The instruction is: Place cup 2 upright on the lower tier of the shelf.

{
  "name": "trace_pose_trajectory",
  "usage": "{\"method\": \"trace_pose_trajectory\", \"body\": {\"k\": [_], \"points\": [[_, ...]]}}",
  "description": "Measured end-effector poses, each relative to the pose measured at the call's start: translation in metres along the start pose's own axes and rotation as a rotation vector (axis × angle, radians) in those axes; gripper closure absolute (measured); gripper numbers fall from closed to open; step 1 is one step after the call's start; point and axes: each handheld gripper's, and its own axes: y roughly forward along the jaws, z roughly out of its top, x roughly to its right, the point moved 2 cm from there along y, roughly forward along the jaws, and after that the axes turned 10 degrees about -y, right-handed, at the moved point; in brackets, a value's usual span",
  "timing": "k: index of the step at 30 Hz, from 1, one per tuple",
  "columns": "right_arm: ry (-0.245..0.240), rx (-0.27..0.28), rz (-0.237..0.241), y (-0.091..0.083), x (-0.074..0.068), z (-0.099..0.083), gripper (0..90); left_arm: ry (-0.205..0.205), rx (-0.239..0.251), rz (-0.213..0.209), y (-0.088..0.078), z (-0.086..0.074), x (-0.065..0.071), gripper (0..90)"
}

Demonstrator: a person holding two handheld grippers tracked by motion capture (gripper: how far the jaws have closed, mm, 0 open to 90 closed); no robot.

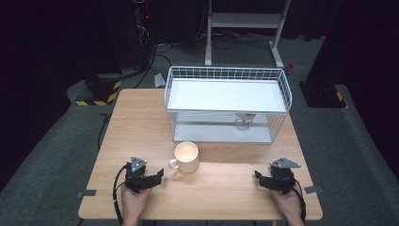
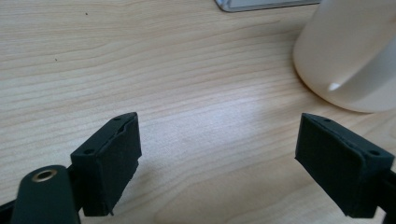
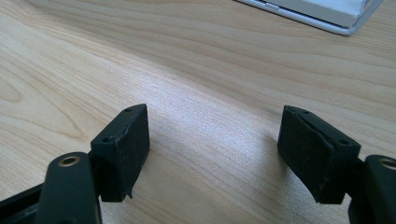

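On the desk [image 1: 221, 183] you are resting both claws, left claw [image 1: 157, 177] and right claw [image 1: 259, 178], spread and empty, flanking the mug [image 1: 186, 157], likely readying a reach.

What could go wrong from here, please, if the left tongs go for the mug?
1. The mug stands beside the open left tongs, not between the jaws; a sideways approach could push or tip it.
2. Its handle faces those tongs, so a jaw might catch it and spin the mug.
3. The rack stands just behind; a shoved mug could knock it.
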Motion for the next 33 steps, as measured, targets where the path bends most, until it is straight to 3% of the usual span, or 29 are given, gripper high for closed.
{"method": "trace_pose_trajectory", "body": {"k": [15, 21, 28, 33], "points": [[0.000, 0.000, 0.000, 0.000, 0.000, 0.000, 25.4, 0.036, 0.011, -0.080, -0.021, -0.010, 0.020, 9.1], [-0.004, 0.002, 0.000, 0.000, 0.000, 0.000, 25.4, 0.072, 0.019, -0.100, -0.027, -0.012, 0.029, 7.0], [0.000, 0.000, 0.000, 0.000, 0.000, 0.000, 25.4, 0.083, 0.017, -0.114, -0.026, -0.010, 0.038, 5.6], [-0.001, 0.000, 0.000, 0.000, 0.000, 0.000, 25.4, 0.112, 0.023, -0.123, -0.024, -0.005, 0.047, 5.2]]}}
